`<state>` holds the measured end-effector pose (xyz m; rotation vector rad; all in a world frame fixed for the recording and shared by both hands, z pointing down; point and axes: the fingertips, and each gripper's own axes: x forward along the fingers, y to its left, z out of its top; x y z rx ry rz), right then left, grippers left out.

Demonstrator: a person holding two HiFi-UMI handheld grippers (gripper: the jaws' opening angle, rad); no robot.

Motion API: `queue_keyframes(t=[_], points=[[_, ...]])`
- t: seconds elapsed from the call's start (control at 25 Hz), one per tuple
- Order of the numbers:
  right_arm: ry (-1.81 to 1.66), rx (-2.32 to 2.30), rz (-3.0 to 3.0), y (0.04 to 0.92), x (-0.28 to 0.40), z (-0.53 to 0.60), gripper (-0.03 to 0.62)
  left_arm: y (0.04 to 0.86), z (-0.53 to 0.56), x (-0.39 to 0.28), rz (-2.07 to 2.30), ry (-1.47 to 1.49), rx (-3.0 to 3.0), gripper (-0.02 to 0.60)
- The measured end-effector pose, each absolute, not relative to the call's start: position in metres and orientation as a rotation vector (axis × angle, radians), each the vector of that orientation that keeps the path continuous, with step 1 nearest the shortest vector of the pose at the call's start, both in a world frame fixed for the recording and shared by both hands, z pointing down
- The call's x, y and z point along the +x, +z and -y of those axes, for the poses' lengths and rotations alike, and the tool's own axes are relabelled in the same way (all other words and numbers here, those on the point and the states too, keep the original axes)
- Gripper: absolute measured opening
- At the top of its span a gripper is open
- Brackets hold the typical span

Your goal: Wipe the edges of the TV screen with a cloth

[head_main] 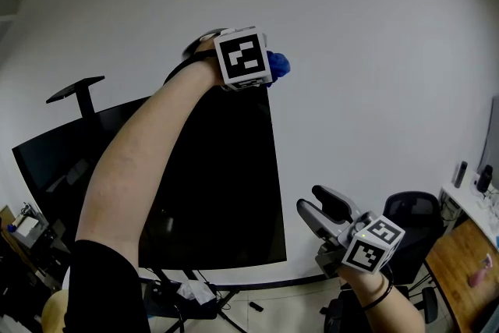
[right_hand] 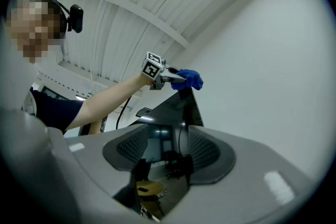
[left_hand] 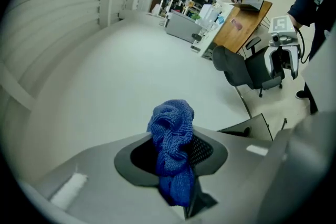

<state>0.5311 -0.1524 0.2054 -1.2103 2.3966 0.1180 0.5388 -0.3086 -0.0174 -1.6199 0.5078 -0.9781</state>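
Head view: high, behind the arms, facing down on the TV screen (head_main: pixel 210 183), mid range. Left gripper view: hard against the cloth (left_hand: pixel 172 144), facing a white wall (left_hand: pixel 105 86), desk (left_hand: pixel 244 21) at 2 o'clock. Right gripper view: low, tilted up, screen close. All three views share the cloth.

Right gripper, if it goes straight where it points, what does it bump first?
Probably the TV screen, which fills the gap ahead of the right gripper's open jaws; depth is unclear.

Count, head view: TV (head_main: pixel 218 183) ×1, centre. Cloth (head_main: pixel 279 65) ×1, upper centre. Grippers ×2: left gripper (left_hand: pixel 173 149) upper centre, right gripper (head_main: pixel 307 197) lower right.
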Motion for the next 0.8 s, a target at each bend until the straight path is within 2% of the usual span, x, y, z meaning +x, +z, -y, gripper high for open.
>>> queue_keyframes(t=[0.2,0.36,0.52,0.8], points=[[0.109,-1.228,-2.352,0.209,0.547,0.145,0.249,-0.013,0.266,0.577,-0.415,-0.704,-1.78,0.104],[0.082,-1.239,-2.341,0.221,0.551,0.146,0.249,-0.009,0.235,0.576,-0.367,-0.448,-1.973,0.103],[0.03,-1.246,-2.329,0.239,0.546,0.15,0.249,0.018,0.224,0.55,-0.356,-0.27,-2.138,0.103],[-0.051,-1.235,-2.34,0.274,0.515,0.135,0.249,0.118,0.171,0.472,-0.279,-0.046,-2.373,0.103]])
